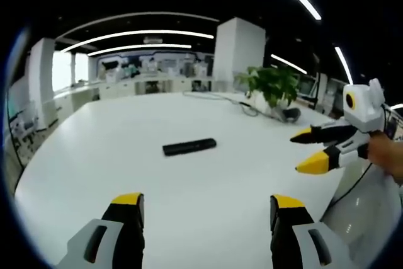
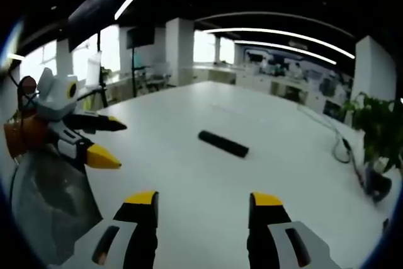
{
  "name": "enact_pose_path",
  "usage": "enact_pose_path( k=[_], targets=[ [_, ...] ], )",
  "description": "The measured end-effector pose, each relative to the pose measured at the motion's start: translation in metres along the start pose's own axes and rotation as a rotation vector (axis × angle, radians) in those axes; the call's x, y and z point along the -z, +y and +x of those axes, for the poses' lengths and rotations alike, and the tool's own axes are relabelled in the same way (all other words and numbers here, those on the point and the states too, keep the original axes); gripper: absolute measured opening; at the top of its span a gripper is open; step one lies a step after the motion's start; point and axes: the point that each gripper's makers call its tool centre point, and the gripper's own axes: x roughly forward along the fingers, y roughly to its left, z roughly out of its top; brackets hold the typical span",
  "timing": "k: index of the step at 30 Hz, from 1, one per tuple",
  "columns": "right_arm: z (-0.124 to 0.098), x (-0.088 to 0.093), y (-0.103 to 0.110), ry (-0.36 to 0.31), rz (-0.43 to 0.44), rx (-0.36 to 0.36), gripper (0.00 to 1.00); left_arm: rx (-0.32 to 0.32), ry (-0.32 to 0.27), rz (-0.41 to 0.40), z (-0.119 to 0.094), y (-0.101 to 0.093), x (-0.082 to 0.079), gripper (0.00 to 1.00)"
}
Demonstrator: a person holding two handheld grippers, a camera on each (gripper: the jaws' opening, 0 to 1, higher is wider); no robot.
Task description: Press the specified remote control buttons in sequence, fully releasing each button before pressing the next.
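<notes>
Over on the left side of the white bench (image 1: 94, 155), the left gripper (image 1: 208, 209) hangs above bare surface with its yellow-tipped jaws spread wide and nothing between them. Ahead of it, out in the middle of the bench and well apart from both tools, the black remote control (image 1: 189, 147) lies flat with its long side across the left gripper view. Seen from the right gripper view, that remote control (image 2: 223, 143) runs on a slant, and its buttons are too small and dark to tell apart. Further right, the right gripper (image 2: 204, 209) is also wide open and holding nothing; in the left gripper view it comes in from the right edge, its jaws parted and its tips aimed roughly toward the remote. Behind it all, at the far right end of the bench, a potted plant (image 1: 272, 85) and a cable (image 1: 220, 97) sit well away from the work.

To my eye no press has begun; this is the approach. I would bring one jaw tip down squarely on the wanted button, keep the other gripper back so the remote stays in sight, and steady the remote if it slides. Lift fully off before the next press.
</notes>
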Motion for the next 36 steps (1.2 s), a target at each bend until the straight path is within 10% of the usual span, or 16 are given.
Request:
enact_pose_path(
  k=[22, 36],
  targets=[
    [0.019, -0.035, -0.047, -0.03, -0.095, 0.031, 0.54, 0.001, -0.05, 0.091, 0.024, 0.043, -0.056, 0.85],
    [0.051, -0.05, -0.072, -0.035, -0.097, -0.01, 0.53, 0.025, -0.028, 0.087, 0.056, 0.062, -0.06, 0.84]
  ],
)
